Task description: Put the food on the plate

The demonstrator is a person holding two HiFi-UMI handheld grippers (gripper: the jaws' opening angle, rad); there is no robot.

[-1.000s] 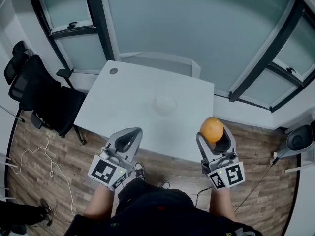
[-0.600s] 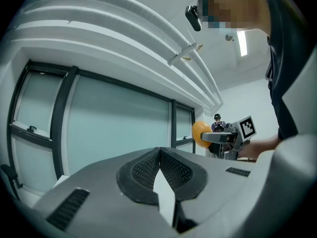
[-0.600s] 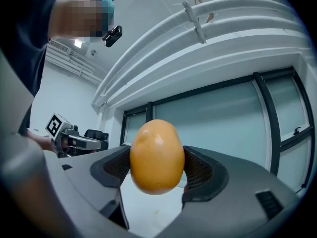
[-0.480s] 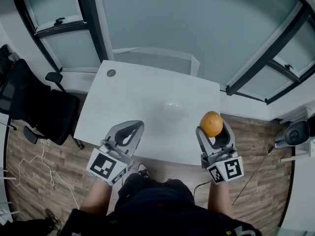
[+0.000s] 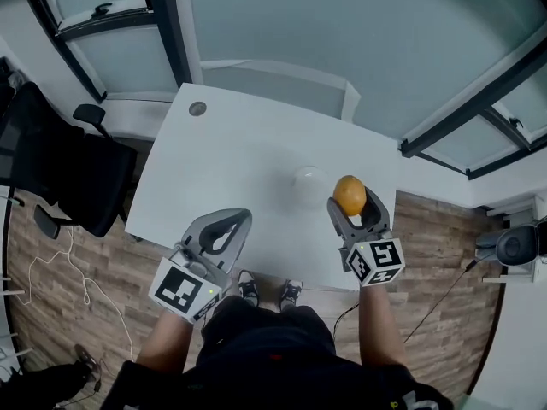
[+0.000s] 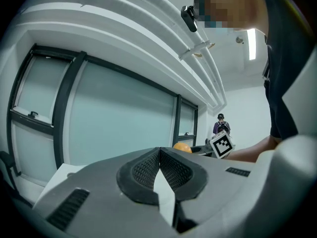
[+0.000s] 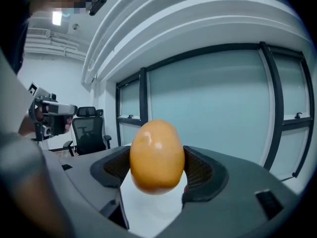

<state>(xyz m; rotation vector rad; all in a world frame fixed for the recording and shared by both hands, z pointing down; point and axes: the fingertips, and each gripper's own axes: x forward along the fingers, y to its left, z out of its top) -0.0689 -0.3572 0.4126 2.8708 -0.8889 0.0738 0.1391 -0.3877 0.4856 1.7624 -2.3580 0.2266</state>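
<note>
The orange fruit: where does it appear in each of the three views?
Head view: orange fruit right of centre, in the right gripper.
Left gripper view: small, centre, beyond the shut jaws.
Right gripper view: centre, between the jaws.
Shared landmark: the glass wall behind.

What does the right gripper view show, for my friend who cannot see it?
The right hand-held gripper is shut on a round orange food, held above a white table. Behind are big frosted windows and a black office chair.
</note>
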